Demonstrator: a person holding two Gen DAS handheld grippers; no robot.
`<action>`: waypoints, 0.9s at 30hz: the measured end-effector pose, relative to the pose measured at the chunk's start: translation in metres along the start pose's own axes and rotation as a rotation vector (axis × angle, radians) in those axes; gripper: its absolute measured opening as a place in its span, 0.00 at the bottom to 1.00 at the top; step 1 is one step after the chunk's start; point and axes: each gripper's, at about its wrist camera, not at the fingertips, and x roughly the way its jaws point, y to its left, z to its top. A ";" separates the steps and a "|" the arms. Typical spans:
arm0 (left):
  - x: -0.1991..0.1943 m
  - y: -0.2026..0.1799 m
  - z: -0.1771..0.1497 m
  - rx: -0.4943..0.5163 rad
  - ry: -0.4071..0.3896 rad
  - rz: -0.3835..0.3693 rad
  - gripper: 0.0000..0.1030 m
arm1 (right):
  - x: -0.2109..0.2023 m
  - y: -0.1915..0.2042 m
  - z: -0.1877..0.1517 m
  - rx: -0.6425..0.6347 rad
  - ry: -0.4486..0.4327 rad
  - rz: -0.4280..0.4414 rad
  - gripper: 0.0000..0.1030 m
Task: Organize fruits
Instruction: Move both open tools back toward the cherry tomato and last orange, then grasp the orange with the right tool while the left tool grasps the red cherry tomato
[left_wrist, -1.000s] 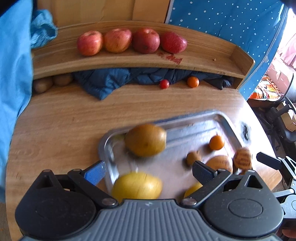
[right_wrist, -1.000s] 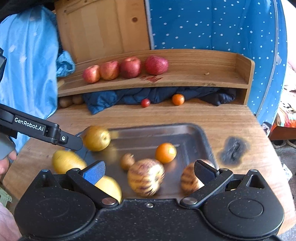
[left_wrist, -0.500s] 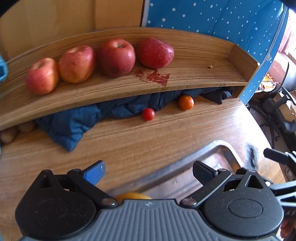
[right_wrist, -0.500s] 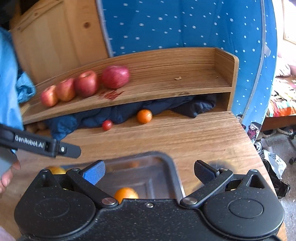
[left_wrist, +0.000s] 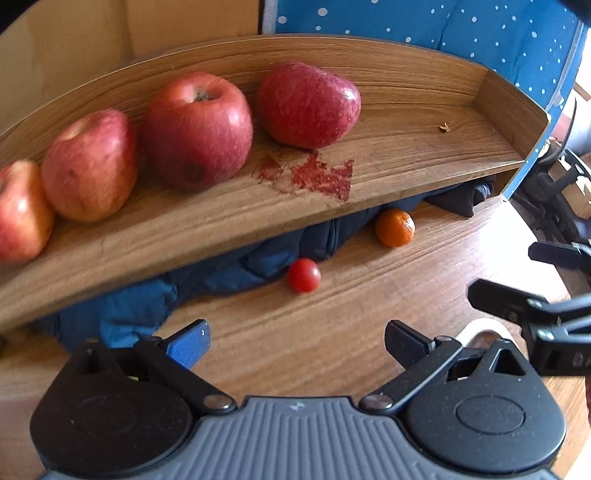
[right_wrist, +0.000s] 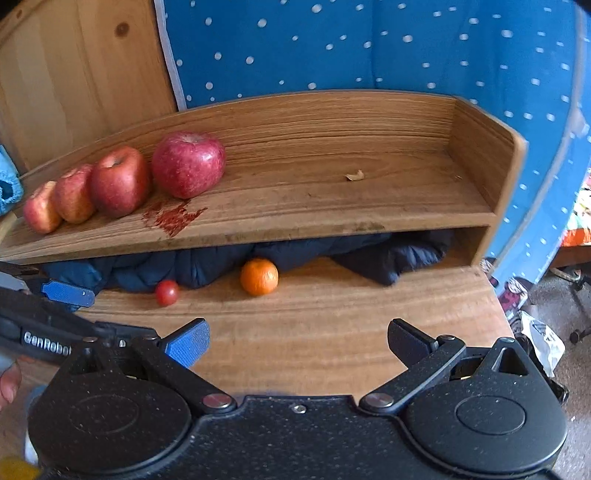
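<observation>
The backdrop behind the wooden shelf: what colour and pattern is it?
Blue with small white dots, clearest in the right wrist view.

Shelf (right_wrist: 332, 206): right half bare apart from one small scrap (right_wrist: 355, 175); left half blocked by a row of four apples (right_wrist: 120, 181), touching or nearly so. Side wall (right_wrist: 480, 155) closes the right end. Slot under the shelf is low, stuffed with dark blue cloth (right_wrist: 207, 264). Cherry tomato (right_wrist: 167, 292) and small orange (right_wrist: 259, 277) sit at the cloth's front edge, apart. Tabletop (right_wrist: 314, 332) before them is open. Left gripper (right_wrist: 79, 314) crowds the left approach.
</observation>
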 end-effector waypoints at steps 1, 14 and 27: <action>0.003 0.001 0.002 0.009 0.003 -0.006 0.99 | 0.006 0.002 0.004 -0.011 0.006 -0.004 0.99; 0.026 0.008 0.002 0.025 0.007 -0.045 0.99 | 0.043 -0.003 0.033 -0.053 0.067 0.034 0.99; 0.024 0.001 0.003 0.057 -0.099 -0.081 0.74 | 0.070 0.014 0.040 -0.074 0.096 0.070 0.72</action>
